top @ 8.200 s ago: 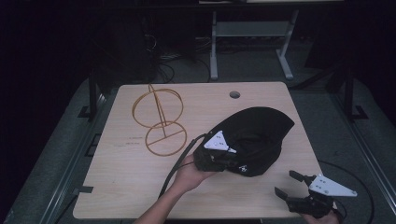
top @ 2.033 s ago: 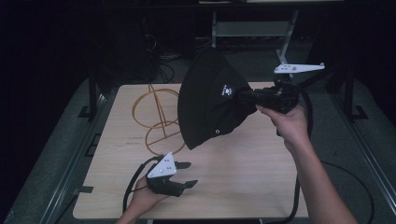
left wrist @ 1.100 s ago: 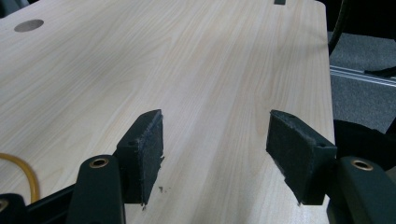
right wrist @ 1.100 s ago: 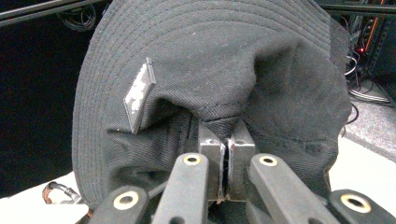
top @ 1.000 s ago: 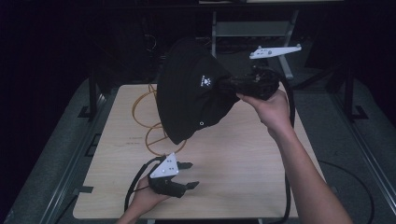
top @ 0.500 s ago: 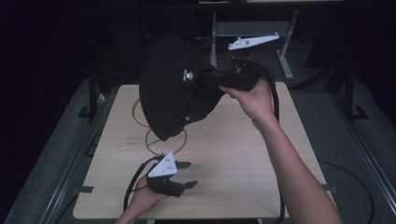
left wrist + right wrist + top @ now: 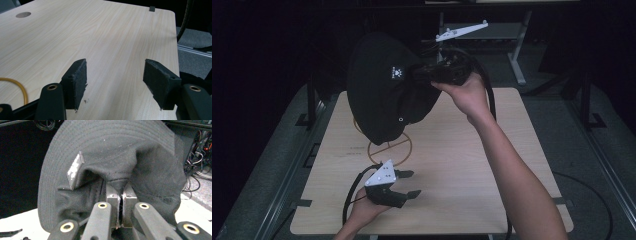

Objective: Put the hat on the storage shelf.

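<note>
A black bucket hat (image 7: 384, 87) with a small white logo patch hangs in the air over the far left of the wooden table (image 7: 472, 160). My right gripper (image 7: 424, 74) is shut on the hat's crown fabric; in the right gripper view the jaws pinch the hat (image 7: 112, 160) tightly. Under the hat stands a yellow wire stand (image 7: 389, 147), its upper part hidden by the hat. My left gripper (image 7: 412, 184) rests low near the table's front left, open and holding nothing. In the left gripper view its pads (image 7: 78, 82) stand wide apart over bare wood, and a bit of the yellow wire (image 7: 15, 83) shows at the left.
A round cable hole (image 7: 23, 14) sits in the table's far side. Metal frame legs (image 7: 517, 55) stand on the floor behind the table. A black cable (image 7: 357, 192) trails from the left gripper. Dark carpet surrounds the table.
The right gripper has carried the hat from the table up and leftward, over the wire stand. The left gripper let go of the hat earlier and has stayed at the front left.
</note>
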Demonstrator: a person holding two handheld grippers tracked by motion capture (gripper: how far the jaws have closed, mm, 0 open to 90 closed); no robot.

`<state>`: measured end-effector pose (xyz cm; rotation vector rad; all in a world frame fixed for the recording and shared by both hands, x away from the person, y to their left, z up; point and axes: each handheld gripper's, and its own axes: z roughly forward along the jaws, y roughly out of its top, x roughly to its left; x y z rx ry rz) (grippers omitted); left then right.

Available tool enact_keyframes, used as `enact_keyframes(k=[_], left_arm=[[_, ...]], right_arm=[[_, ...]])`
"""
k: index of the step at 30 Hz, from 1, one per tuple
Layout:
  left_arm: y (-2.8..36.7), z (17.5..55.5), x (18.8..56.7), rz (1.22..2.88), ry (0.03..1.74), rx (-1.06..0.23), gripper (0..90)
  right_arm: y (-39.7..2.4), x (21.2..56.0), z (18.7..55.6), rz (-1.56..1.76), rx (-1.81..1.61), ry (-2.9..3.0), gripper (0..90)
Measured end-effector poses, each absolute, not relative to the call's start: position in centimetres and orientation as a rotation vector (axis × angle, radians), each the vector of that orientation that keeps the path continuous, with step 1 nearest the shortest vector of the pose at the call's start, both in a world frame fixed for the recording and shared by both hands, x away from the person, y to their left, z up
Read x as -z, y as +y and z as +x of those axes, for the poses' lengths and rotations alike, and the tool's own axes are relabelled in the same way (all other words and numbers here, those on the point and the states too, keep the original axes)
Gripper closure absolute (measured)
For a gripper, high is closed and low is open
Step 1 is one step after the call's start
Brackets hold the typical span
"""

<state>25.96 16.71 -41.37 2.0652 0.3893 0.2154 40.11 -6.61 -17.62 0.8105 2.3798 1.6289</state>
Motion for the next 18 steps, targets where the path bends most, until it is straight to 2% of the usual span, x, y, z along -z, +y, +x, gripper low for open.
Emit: enact_keyframes(k=[18], left_arm=[[16.2, 25.6, 41.3, 2.075, 0.363, -0.221, 35.2]], right_arm=[[-1.9, 17.5, 42.5, 0.767, -1.582, 2.427, 87.4]])
